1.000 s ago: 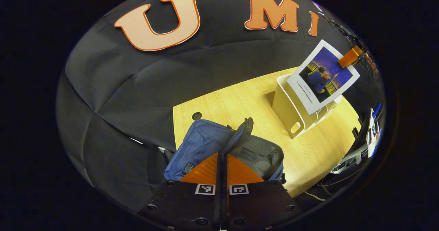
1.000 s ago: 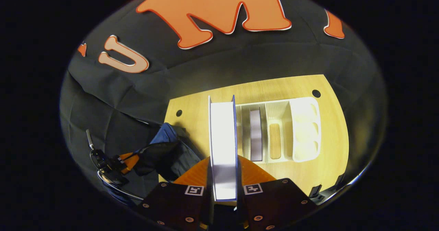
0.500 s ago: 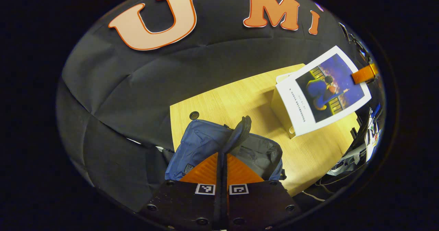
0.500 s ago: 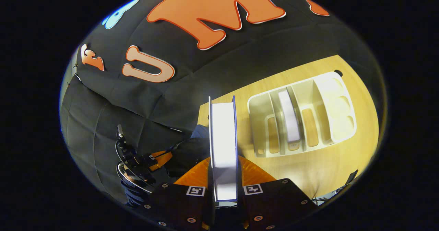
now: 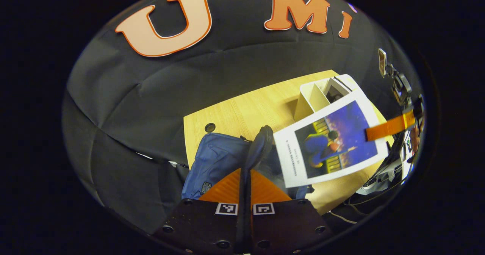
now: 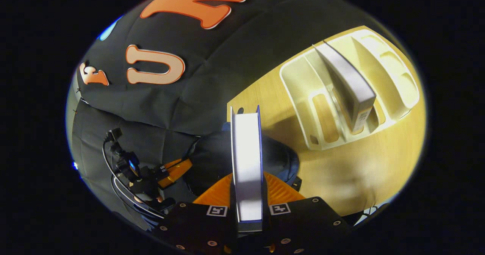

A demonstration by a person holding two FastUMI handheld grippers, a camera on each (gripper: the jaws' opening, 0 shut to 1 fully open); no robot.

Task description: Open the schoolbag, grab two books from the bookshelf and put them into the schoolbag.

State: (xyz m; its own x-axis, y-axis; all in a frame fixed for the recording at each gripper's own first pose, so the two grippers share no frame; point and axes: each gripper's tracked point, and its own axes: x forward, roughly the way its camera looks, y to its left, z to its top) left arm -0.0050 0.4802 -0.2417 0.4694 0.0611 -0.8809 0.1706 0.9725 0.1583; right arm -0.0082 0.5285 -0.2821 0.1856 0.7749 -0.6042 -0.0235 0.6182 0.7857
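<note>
The blue schoolbag (image 5: 214,164) lies on the wooden table's left part. My left gripper (image 5: 244,171) is shut on its dark flap (image 5: 260,143), holding it up. The right gripper (image 6: 246,176) is shut on a white-edged book (image 6: 246,152), seen edge-on above the bag's dark opening (image 6: 210,160). In the left gripper view that book (image 5: 329,143) shows its blue picture cover and hangs over the bag's right half, with the right gripper (image 5: 386,128) clamped on its right edge. A second book (image 6: 348,80) stands in the white bookshelf (image 6: 299,80).
The white bookshelf (image 5: 312,96) stands on the wooden table (image 5: 242,111) to the right of the bag, with several slots. Round cable holes (image 5: 209,127) mark the tabletop. Cables and equipment (image 5: 382,175) lie past the table's right edge. The other hand-held gripper (image 6: 166,171) sits left of the bag.
The right gripper has carried its book away from the bookshelf, down and leftward over the open bag. The left gripper still holds the flap in about the same place.
</note>
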